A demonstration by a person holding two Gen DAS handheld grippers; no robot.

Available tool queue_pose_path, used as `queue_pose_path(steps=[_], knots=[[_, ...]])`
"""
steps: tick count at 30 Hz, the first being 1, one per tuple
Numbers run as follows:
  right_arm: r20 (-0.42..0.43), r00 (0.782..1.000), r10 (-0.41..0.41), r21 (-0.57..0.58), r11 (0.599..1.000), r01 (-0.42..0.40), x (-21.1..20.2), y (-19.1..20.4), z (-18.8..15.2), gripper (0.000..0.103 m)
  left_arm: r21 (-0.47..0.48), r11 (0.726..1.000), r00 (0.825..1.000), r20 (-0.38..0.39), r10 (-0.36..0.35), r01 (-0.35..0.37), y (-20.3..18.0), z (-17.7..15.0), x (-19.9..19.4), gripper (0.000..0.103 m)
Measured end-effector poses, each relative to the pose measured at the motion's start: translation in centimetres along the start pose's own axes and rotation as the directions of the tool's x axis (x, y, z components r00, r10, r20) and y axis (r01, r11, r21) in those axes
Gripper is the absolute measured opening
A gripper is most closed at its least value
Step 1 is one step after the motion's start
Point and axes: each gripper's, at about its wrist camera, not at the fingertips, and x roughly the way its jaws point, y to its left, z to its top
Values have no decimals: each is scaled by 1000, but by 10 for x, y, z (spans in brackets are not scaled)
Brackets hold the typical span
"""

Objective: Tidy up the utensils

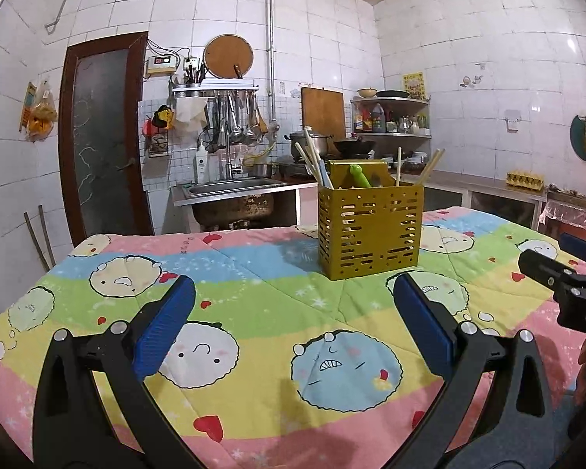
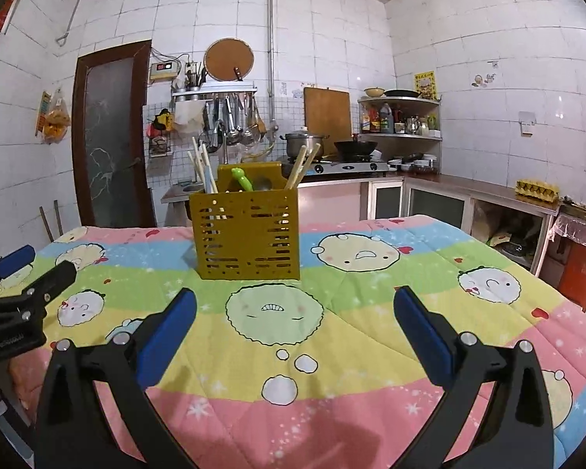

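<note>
Left gripper [image 1: 293,293] over quilt [image 1: 254,273], jaws spread wide, nothing between them. Yellow caddy [image 1: 371,230] upright on quilt, ahead and slightly right of it, well apart. Inside: chopsticks [image 1: 312,156] leaning at left end, green handle [image 1: 359,176] mid, more chopsticks [image 1: 429,166] at right. Right gripper [image 2: 293,293] also released, empty, caddy [image 2: 246,234] ahead-left.
</note>
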Motion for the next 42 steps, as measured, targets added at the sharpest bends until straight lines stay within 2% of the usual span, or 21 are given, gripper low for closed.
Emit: queue_pose_path(steps=[8, 42], knots=[[9, 1000, -11, -33, 999, 11, -1, 6, -1, 99, 30, 999, 1000, 6, -22, 22, -5, -1, -3, 98], [54, 998, -21, -54, 998, 24, -12, 6, -2, 99, -5, 1000, 999, -41, -12, 12, 2, -3, 5, 98]])
